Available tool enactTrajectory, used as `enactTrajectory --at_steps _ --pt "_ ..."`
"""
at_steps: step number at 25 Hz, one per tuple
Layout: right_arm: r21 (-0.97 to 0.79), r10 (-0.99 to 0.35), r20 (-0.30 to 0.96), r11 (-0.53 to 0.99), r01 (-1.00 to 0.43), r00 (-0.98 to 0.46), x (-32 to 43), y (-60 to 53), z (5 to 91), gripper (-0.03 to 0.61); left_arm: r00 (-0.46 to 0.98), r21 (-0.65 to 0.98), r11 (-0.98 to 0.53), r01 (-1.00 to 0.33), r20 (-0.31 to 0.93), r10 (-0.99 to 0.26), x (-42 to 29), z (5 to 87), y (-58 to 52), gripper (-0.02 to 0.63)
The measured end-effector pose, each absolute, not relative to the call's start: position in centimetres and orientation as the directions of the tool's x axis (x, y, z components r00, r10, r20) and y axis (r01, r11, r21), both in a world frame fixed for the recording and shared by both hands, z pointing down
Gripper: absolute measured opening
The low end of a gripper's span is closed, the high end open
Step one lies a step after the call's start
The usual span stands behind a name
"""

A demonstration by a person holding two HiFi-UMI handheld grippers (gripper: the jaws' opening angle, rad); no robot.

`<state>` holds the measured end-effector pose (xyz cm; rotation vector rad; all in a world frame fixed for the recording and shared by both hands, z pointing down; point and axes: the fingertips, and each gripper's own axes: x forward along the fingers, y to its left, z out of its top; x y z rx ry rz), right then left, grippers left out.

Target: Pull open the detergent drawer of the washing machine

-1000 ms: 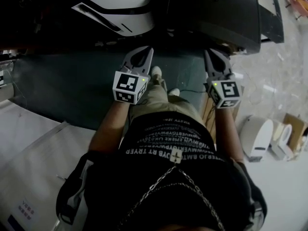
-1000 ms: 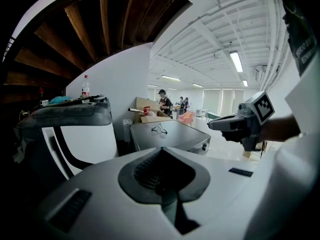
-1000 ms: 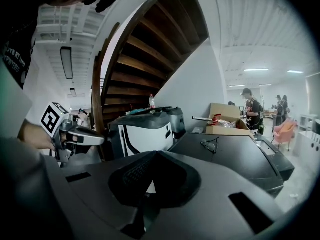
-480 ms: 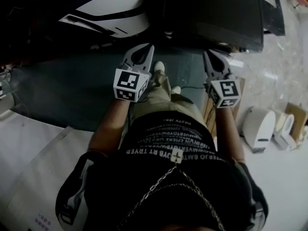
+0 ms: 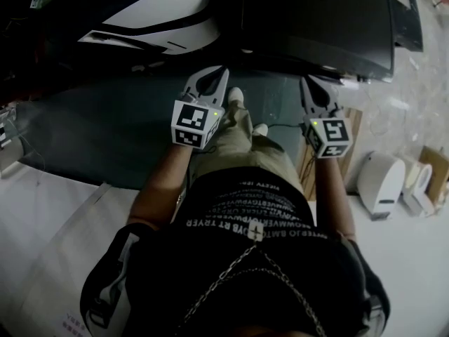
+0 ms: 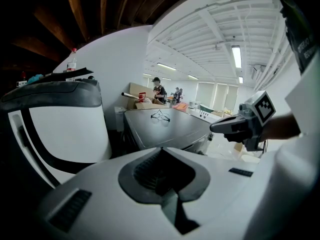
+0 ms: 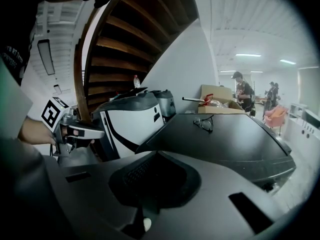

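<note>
Both logged as pressed together, pinching nothing: left gripper (image 5: 214, 72), right gripper (image 5: 309, 81). Held side by side just short of washing machine (image 5: 316, 12), tips pointing toward it, not touching.

Left gripper (image 5: 219, 73) and right gripper (image 5: 309, 83) held out ahead of the torso, side by side, well apart, both tipped somewhat downward. Jaws of each together, nothing between them. Both forearms (image 5: 163, 182) bare and extended.

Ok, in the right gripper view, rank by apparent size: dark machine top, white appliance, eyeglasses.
Largest: dark machine top
Then: white appliance
Smallest by far: eyeglasses
The machine top sits nearer the camera, which exaggerates its size.
</note>
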<state>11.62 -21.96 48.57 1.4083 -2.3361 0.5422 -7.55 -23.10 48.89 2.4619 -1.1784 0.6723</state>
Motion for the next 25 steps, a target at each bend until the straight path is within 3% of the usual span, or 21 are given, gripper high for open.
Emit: enactTrajectory --at_steps 23,25 --pt "-0.154 -0.678 0.646 0.335 -0.929 -0.352 14.1 -25.7 58.7 0.005 0.560 0.156 -0.626 -0.764 0.642 -0.524 -5.2 59.0 -29.0 0.006" --pt "-0.150 -0.674 0.657 0.322 -0.935 -0.338 14.3 -25.8 59.4 0.005 0.563 0.160 -0.633 -0.757 0.652 -0.508 -5.1 59.9 -29.1 0.031"
